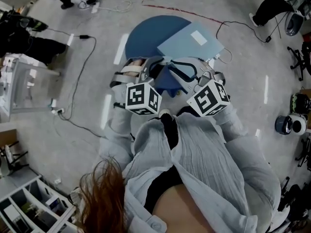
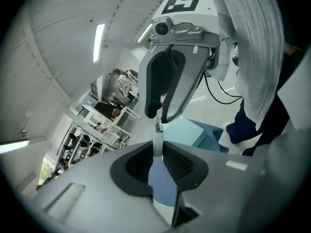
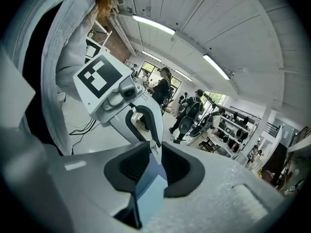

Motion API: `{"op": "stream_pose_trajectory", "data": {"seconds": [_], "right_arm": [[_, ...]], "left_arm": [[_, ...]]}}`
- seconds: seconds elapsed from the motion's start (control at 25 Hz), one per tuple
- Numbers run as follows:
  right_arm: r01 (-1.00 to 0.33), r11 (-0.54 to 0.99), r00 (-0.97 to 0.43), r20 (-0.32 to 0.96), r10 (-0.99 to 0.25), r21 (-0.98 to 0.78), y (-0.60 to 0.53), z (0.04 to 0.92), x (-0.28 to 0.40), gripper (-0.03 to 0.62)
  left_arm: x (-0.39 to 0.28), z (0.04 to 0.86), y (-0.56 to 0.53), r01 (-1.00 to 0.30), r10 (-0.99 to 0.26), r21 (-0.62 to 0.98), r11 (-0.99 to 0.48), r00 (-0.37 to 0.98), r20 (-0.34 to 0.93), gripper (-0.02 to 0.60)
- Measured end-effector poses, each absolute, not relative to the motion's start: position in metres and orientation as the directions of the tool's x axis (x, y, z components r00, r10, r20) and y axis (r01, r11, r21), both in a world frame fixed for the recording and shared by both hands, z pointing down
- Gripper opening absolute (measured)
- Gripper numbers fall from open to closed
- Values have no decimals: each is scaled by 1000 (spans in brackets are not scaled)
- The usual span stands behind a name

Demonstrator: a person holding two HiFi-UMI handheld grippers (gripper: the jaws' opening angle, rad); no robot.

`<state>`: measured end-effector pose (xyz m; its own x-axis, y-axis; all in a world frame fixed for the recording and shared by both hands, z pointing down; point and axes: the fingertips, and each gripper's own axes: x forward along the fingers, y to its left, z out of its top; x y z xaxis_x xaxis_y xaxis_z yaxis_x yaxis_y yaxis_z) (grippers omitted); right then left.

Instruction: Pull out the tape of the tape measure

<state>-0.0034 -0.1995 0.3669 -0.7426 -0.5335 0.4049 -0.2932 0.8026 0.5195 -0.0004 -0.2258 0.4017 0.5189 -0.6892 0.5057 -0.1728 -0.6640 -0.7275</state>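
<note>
The grippers meet tip to tip above the round blue surface's (image 1: 146, 33) near edge, likely so the tape runs free in the air. The left gripper (image 2: 157, 155) clamps the pale tape (image 2: 157, 139). The right gripper (image 3: 154, 156) has its jaws slightly apart around the metal end (image 3: 154, 150), seemingly poised to pinch it.

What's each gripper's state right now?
Left gripper: closed on the tape measure.
Right gripper: open, jaws around the tape end, not clamping it.
</note>
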Motion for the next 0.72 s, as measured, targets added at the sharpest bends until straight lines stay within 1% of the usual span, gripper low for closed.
{"op": "stream_pose_trajectory", "data": {"seconds": [0.12, 0.24, 0.4, 0.72], "right_arm": [[-270, 807, -737, 426, -524, 525, -201, 373, -4, 67], [-274, 805, -734, 427, -529, 527, -204, 373, -4, 39], [-270, 811, -734, 434, -522, 520, -202, 375, -8, 20], [-281, 813, -737, 427, -523, 510, -201, 375, -8, 17]], "left_arm": [[1, 402, -226, -176, -694, -728, -662, 510, 508, 87], [4, 404, -226, -163, -697, -735, -658, 503, 512, 86], [1, 405, -225, -164, -700, -737, -656, 497, 513, 87], [-4, 408, -226, -185, -709, -728, -660, 473, 522, 87]]}}
